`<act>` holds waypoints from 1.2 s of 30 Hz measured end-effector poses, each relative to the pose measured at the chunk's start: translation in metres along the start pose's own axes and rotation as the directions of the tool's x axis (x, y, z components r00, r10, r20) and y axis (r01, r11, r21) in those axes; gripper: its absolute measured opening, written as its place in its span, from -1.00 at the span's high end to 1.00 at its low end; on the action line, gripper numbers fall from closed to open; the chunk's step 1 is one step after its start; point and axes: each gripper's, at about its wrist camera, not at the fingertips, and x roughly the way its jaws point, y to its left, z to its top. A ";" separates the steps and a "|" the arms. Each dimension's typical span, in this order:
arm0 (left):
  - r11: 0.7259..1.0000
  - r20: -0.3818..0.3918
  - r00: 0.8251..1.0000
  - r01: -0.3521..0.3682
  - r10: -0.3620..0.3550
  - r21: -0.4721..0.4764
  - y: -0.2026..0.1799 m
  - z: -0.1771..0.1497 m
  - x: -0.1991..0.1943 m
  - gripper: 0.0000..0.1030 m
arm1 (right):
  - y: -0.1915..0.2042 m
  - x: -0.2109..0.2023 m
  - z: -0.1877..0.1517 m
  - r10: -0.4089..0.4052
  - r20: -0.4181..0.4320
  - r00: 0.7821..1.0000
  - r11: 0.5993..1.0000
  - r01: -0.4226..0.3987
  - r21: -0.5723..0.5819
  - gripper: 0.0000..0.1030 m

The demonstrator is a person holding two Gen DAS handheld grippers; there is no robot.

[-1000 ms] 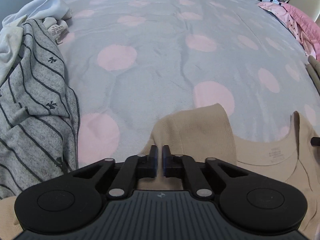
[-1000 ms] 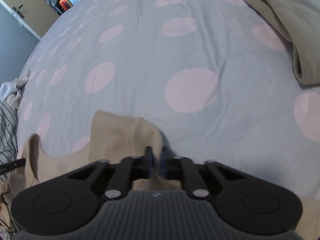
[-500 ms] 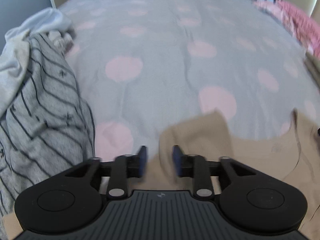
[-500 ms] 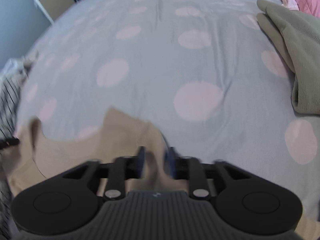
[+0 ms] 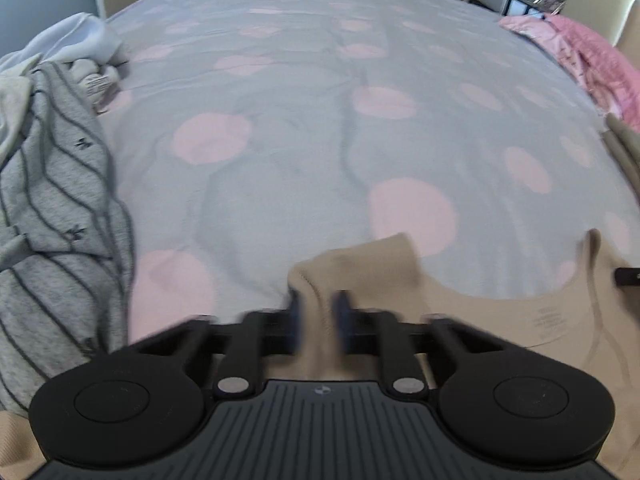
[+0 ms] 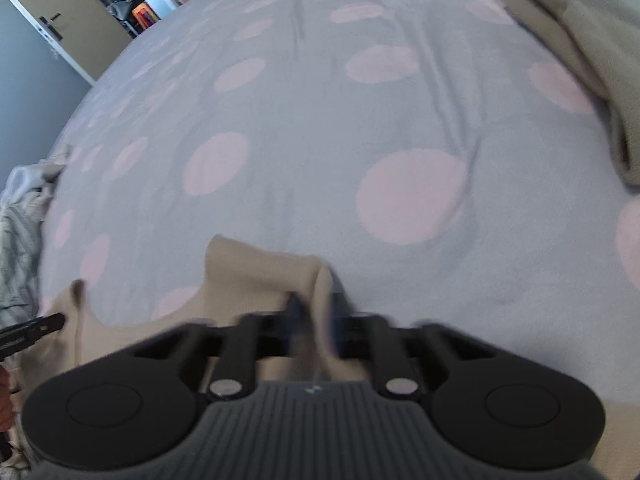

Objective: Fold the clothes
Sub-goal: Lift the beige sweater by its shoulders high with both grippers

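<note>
The biggest change is in my two grippers. Half a second ago both stood open over the beige top [image 5: 500, 316]; now my left gripper [image 5: 318, 314] has just been closing, and a raised fold of the left shoulder strap stands between its jaws. My right gripper [image 6: 314, 318] has just been closing too, with the other strap pinched up between its blurred jaws. I judge that both grips are taken again a little further out, so I can lift the top and begin the fold.

The top lies flat at the near edge of the dotted bed cover [image 5: 320, 140], neckline towards the far side.

I count one bed cover, one grey striped garment [image 5: 52, 208], one olive garment [image 6: 580, 40], one pink garment [image 5: 592, 52], one beige top, two grippers.
</note>
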 end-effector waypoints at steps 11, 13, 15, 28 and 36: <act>0.990 0.264 0.958 0.131 -0.112 -0.056 -0.003 0.010 -0.114 0.89 | 0.030 -0.129 0.003 0.144 0.328 0.934 0.985 -0.103 -0.139 0.88; 0.986 0.304 0.943 0.156 -0.133 -0.052 -0.007 0.006 -0.138 0.90 | 0.026 -0.167 -0.001 0.193 0.409 0.892 0.979 -0.150 -0.134 0.89; 0.982 0.342 0.926 0.182 -0.158 -0.040 -0.013 0.001 -0.160 0.90 | 0.022 -0.204 -0.008 0.208 0.494 0.844 0.978 -0.173 -0.118 0.89; 0.945 0.704 0.653 0.318 -0.278 0.077 -0.021 -0.031 -0.382 0.90 | 0.063 -0.373 -0.110 0.330 0.646 0.688 0.930 -0.118 -0.349 0.90; 0.886 0.734 0.521 0.393 -0.436 0.247 -0.055 -0.062 -0.460 0.90 | 0.042 -0.519 -0.161 0.327 0.822 0.466 0.942 -0.087 -0.325 0.90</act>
